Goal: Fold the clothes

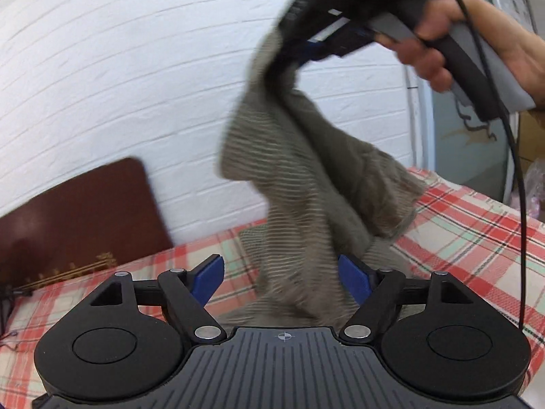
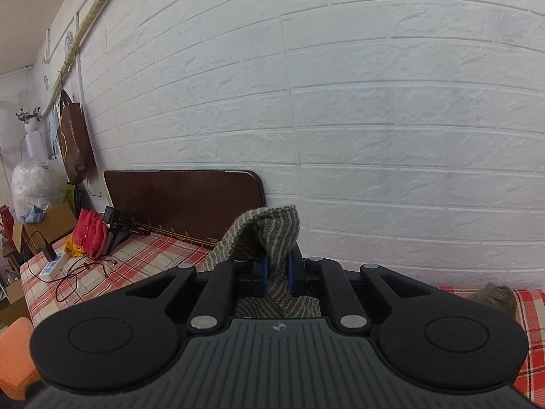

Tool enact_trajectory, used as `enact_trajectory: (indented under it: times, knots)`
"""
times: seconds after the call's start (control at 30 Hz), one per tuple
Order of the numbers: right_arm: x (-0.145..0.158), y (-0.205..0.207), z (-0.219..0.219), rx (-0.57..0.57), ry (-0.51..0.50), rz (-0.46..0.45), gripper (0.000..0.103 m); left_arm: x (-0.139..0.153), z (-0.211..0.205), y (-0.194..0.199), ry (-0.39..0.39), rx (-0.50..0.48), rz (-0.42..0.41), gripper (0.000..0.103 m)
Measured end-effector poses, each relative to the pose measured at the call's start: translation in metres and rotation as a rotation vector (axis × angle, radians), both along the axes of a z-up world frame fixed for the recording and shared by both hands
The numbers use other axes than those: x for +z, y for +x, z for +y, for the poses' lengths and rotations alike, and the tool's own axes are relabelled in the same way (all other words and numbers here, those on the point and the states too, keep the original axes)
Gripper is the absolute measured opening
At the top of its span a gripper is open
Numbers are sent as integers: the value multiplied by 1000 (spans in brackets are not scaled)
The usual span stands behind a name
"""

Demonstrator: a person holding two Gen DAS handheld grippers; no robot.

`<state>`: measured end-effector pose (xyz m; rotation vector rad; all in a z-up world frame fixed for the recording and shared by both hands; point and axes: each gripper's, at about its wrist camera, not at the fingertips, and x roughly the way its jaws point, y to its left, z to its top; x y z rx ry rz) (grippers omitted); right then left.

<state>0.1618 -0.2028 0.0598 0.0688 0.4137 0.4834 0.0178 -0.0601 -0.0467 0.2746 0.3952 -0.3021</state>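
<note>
A grey-green striped knit garment [image 1: 306,177] hangs in the air over the plaid-covered surface [image 1: 460,238]. In the left wrist view the right gripper [image 1: 306,54] is at the top, shut on the garment's upper edge and held by a person's hand [image 1: 442,41]. The cloth trails down between the blue fingers [image 1: 209,281] of my left gripper [image 1: 281,281], which is open; the fabric brushes the right-hand finger and neither pad presses it. In the right wrist view my right gripper [image 2: 276,272] pinches a fold of the garment [image 2: 272,228], which arches over its fingers.
A dark brown board [image 2: 184,201] leans on the white brick wall. At the left of the plaid cover [image 2: 143,259] lie a red cloth [image 2: 90,233], a black device, a power strip [image 2: 51,267] and cables. An orange stool [image 2: 15,358] stands at the lower left. A black cable [image 1: 511,170] hangs at the right.
</note>
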Motion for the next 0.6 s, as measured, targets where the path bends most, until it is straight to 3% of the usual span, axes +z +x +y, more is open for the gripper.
enact_trajectory:
  times: [0.07, 0.13, 0.17, 0.23, 0.27, 0.33, 0.4, 0.6]
  knots:
    - [-1, -2, -1, 1, -3, -1, 12, -7, -14, 13, -14, -45, 37, 85]
    - [-1, -3, -4, 2, 0, 1, 12, -10, -24, 23, -16, -20, 36, 84]
    - [-1, -5, -6, 1, 1, 2, 12, -13, -25, 30, -17, -2, 41, 73]
    - [-2, -6, -8, 0, -5, 1, 13, -19, -22, 49, -30, 24, 83, 22]
    - [-2, -6, -10, 0, -9, 0, 14, -20, -14, 62, -54, 42, 135, 1]
    - [-5, -6, -13, -4, -26, 4, 15, -16, 11, 78, -149, 91, 207, 0]
    - [-12, -4, -17, -16, -39, 13, 17, -2, 37, 83, -222, 146, 198, 0]
    - [-52, 9, -25, -3, -50, 113, 23, 37, 85, 86, -270, 273, 96, 0]
